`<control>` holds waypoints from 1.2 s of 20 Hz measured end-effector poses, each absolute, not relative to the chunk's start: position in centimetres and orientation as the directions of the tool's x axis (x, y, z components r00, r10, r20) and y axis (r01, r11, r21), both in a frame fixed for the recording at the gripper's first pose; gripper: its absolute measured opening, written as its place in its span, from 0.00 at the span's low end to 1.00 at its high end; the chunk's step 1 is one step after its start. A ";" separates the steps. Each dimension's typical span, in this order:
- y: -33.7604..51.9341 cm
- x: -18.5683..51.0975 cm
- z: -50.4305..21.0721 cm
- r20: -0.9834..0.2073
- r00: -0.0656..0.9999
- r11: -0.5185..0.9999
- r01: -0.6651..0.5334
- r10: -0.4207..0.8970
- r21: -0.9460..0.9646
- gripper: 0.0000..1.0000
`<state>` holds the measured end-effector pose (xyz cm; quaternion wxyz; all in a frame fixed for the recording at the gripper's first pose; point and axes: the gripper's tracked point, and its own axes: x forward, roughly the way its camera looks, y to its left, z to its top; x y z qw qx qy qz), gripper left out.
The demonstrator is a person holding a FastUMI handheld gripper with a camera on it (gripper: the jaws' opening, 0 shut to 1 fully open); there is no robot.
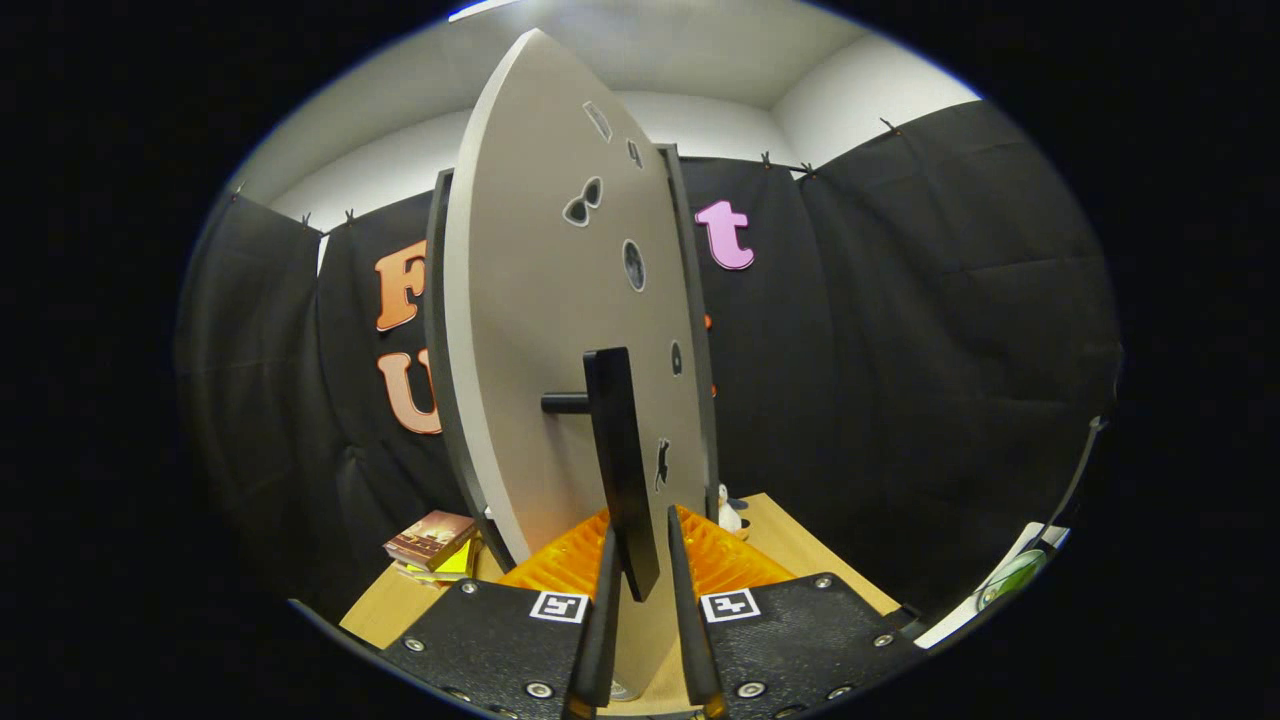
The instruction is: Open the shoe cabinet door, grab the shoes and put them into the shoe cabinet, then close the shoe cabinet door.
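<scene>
The shoe cabinet door (540, 330) is a pale grey panel with small stickers, seen almost edge-on and swung out toward me. Its black bar handle (615, 440) stands off the panel on a short peg. My gripper (640, 535) is shut on the lower end of that handle, one finger pressing on each side. Dark edges of the cabinet body (437, 330) show behind the door on both sides.
A wooden table (810, 560) lies beyond the fingers. A small stack of books (432, 540) sits on it left of the door, and a little white figurine (728, 512) stands right of it. A white and green object (1010, 580) lies further right.
</scene>
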<state>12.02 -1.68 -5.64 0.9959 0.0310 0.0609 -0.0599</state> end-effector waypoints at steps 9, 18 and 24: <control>-5.5 11.9 -5.8 -0.100 0.979 0.983 0.180 -0.176 0.025 0.24; -8.8 12.2 -5.5 -0.075 0.992 0.994 0.105 -0.102 0.029 0.21; -10.6 12.7 -5.5 -0.069 0.997 0.998 0.039 -0.036 0.039 0.25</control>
